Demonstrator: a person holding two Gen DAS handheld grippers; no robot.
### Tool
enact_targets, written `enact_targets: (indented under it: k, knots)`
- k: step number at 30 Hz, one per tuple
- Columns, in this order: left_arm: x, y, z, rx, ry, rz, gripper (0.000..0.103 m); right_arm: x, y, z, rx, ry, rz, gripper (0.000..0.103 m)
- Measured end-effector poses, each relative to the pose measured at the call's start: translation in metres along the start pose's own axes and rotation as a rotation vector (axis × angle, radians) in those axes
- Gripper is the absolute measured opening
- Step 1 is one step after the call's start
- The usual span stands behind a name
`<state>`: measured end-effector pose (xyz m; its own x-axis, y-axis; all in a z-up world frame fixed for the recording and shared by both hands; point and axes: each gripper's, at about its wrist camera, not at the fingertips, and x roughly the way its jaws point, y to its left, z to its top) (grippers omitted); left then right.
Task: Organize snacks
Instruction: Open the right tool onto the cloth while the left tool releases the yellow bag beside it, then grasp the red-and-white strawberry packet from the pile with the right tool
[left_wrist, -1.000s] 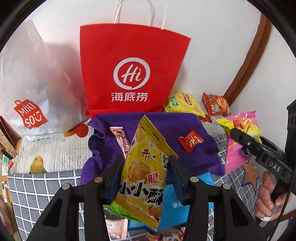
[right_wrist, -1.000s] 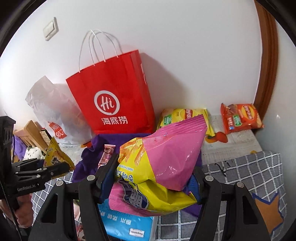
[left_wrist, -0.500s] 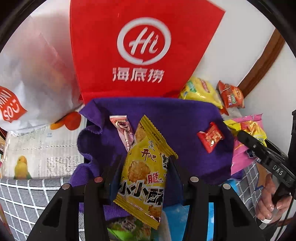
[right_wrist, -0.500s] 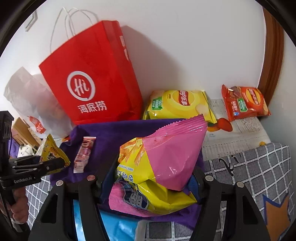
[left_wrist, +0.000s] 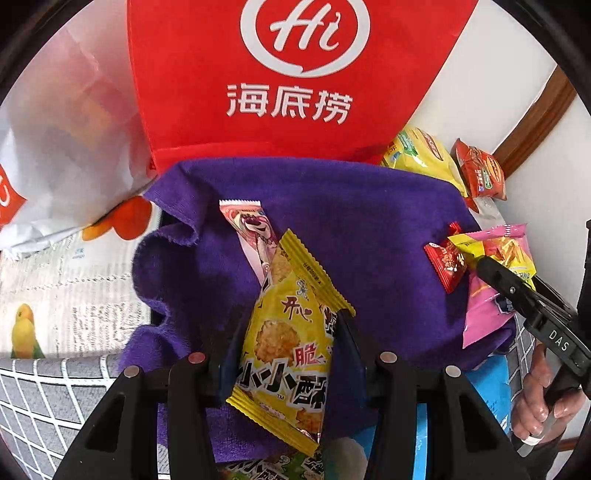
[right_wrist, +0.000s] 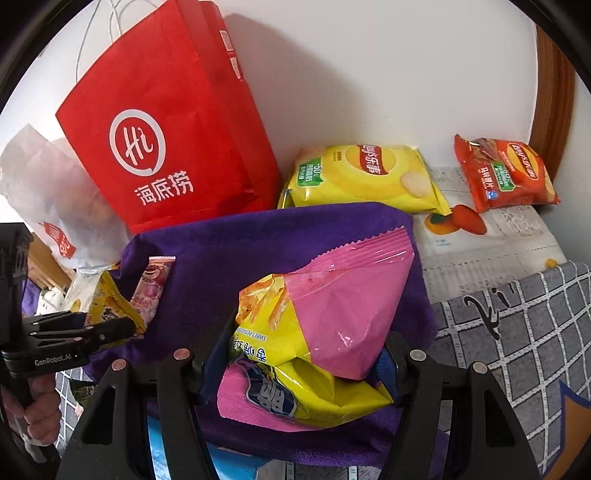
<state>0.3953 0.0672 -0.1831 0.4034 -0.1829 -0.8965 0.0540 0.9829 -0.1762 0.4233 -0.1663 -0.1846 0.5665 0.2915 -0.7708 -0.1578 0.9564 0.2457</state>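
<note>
A yellow rice-cracker packet (left_wrist: 291, 339) is held by the left gripper (left_wrist: 284, 354), a pink sweet-potato chip bag (right_wrist: 321, 332) by the right gripper (right_wrist: 306, 362), above the purple cloth (left_wrist: 351, 229). Releasing both there seems next.

Pink-yellow snack bag (right_wrist: 332, 325) above purple cloth (right_wrist: 229, 258)

The left claw (left_wrist: 286, 354) tilts steeply downward, its jaws clamped on a yellow snack packet (left_wrist: 291, 332). The right claw (right_wrist: 306, 354) slants downward too, gripping a pink-and-yellow chip bag (right_wrist: 321, 332); a hand (left_wrist: 535, 398) grips its handle.
</note>
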Motion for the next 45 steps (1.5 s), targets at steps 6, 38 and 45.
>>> enact_targets:
  k: [6, 38, 45]
  knots:
    - [0.008, -0.002, 0.002, -0.002, 0.008, -0.015, 0.046, 0.009, -0.002, -0.001, 0.015, 0.051, 0.018, 0.067]
    - [-0.14, -0.002, -0.06, 0.027, -0.184, 0.014, 0.067, -0.126, 0.054, -0.113, -0.175, 0.011, -0.03, 0.077]
    - [-0.14, 0.009, -0.103, 0.005, -0.144, 0.014, 0.067, -0.101, 0.057, -0.154, -0.112, 0.132, 0.022, 0.077]
